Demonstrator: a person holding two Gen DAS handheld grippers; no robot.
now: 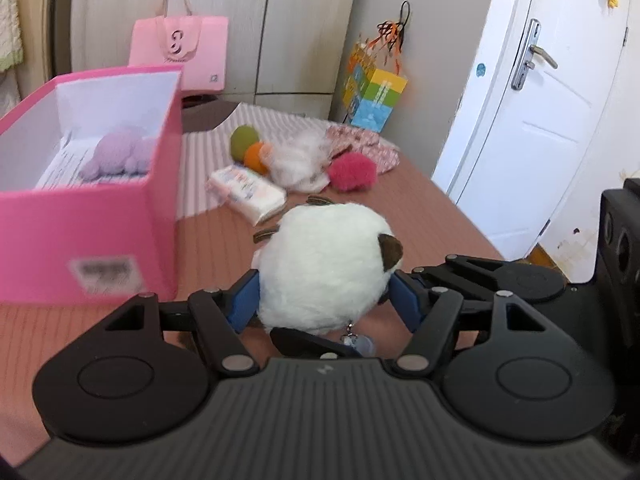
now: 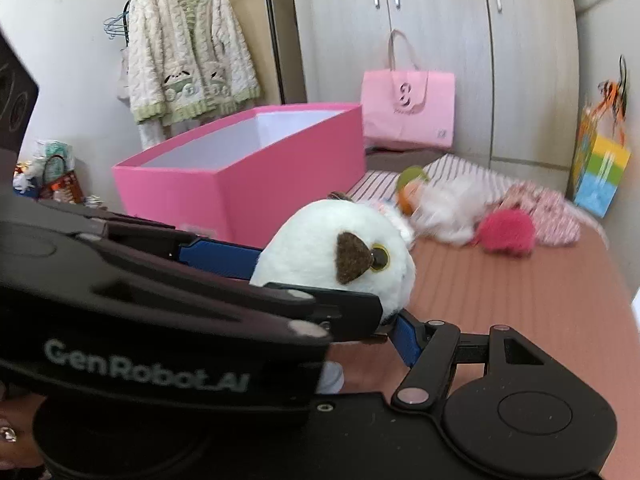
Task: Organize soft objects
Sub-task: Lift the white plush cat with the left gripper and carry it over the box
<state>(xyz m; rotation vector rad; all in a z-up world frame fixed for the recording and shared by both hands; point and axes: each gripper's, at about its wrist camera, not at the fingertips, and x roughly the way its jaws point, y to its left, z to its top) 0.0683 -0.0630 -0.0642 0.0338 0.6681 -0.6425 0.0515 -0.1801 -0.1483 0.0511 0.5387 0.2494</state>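
Observation:
My left gripper is shut on a white plush owl and holds it above the brown mat, right of the open pink box. A purple plush lies inside the box. In the right wrist view the left gripper crosses in front, still holding the owl beside the pink box. Only one blue finger of my right gripper shows; the other is hidden behind the left gripper. A pink fluffy ball, a green ball, an orange ball and white fluff lie further back.
A tissue pack lies on the mat. A pink tote bag and a colourful gift bag stand against the wardrobe. A patterned cloth lies near the white door. A cardigan hangs at left.

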